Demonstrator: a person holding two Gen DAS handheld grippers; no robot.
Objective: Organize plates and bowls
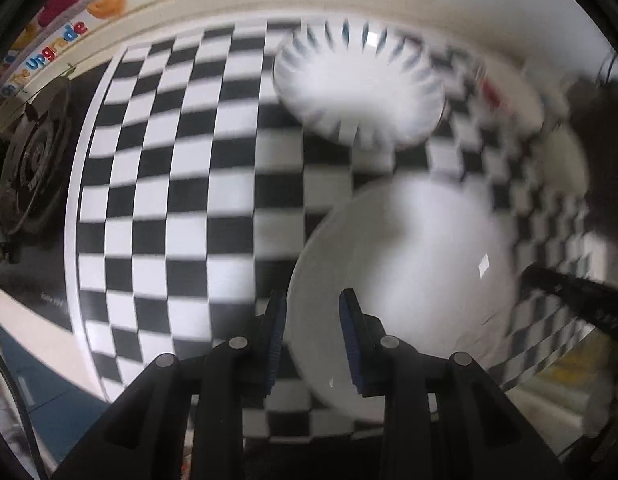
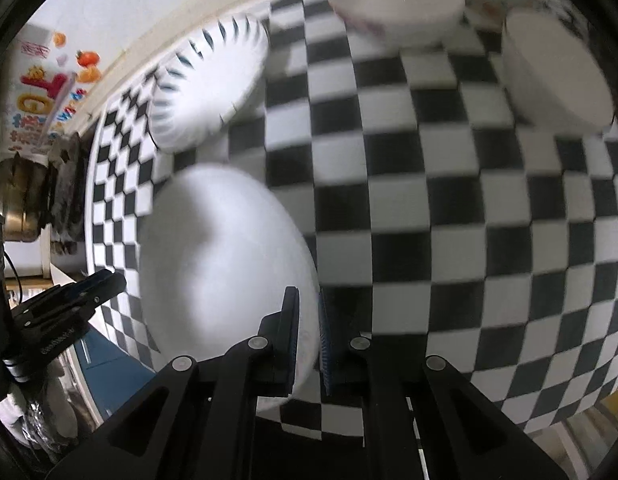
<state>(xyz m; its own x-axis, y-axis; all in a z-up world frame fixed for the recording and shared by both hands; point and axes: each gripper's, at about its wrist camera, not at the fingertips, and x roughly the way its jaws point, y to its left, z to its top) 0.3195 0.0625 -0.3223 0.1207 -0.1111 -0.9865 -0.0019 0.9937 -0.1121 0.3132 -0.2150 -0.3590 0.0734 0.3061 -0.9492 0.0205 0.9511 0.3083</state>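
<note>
Left wrist view: my left gripper (image 1: 313,336) is straddling the near-left rim of the plain white bowl (image 1: 409,280), one pad outside the wall, one inside. Jaws are standing narrowly apart; the frame is blurring and I can't tell if the pads are actually pressing the rim. The bowl is sitting over the checkered mat (image 1: 169,200), near-right in this view. The fluted plate (image 1: 361,88) with dark rim ticks is lying just beyond it, far side. A burner (image 1: 29,160) is sitting off the mat's left edge. Right wrist view: my right gripper (image 2: 307,336) is bracketing the same bowl's (image 2: 221,264) near-right rim, pads close around the thin wall, gap narrow; contact looks likely but blur is stopping me from calling it. My left gripper (image 2: 105,280) is showing at the bowl's left side, so I'm taking the bowl on opposite rims. The fluted plate (image 2: 205,88) is sitting far-left; two more white bowls (image 2: 397,4) and (image 2: 557,76) are sitting far and far-right. Handling call: looks like glazed ceramic, so stiff, brittle, slick under the pads and probably fairly heavy. I'm judging the rim the only real hold; keeping both sides level matters, since a tilt could slide it out and chip it on the plate.
</note>
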